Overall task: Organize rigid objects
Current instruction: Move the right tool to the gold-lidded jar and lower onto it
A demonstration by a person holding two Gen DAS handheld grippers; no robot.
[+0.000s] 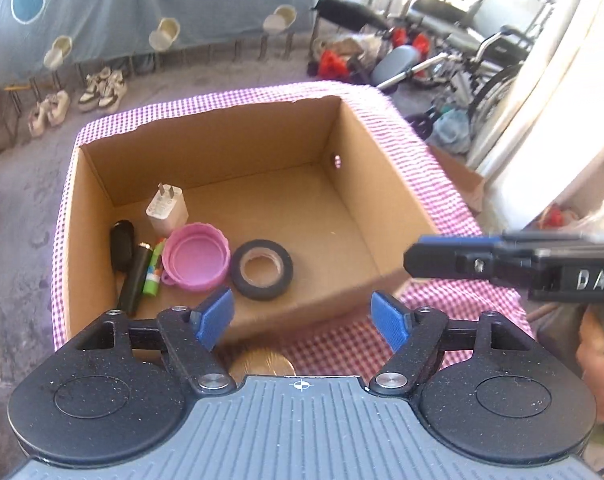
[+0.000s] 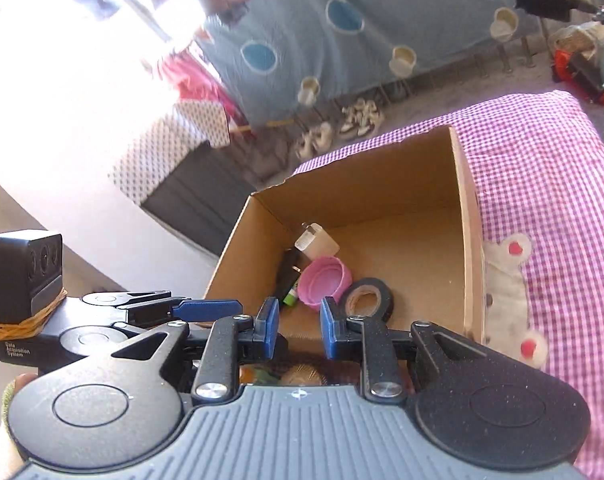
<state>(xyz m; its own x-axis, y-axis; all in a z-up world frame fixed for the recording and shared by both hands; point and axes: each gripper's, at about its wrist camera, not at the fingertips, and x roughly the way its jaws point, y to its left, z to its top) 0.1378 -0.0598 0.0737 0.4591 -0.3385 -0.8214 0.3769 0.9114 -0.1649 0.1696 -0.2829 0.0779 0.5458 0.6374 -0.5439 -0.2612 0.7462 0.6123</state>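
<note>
The cardboard box (image 1: 382, 184) stands open on the surface, which is draped in a pink checked cloth (image 1: 442, 184), and every loose item sits in the box's near left part. A white charger plug (image 1: 167, 208) leans nearest the box's far left corner, its prongs aimed up and away. Beside the box's left wall lie three slim things, long axes running roughly near to far: a black oval piece (image 1: 121, 249), a black lighter (image 1: 136, 280) with its metal top at the far end, and a green lighter (image 1: 154, 272). Right of them sits a pink lid (image 1: 196, 258), hollow side up, and further right a black tape roll (image 1: 262, 269) lies flat, hole facing up.

The left tool (image 1: 302, 316) hovers over the box's near wall, released, jaws wide with nothing between. The right tool (image 2: 299, 326) stands at the box's near edge, jaws narrowly apart and empty.
</note>
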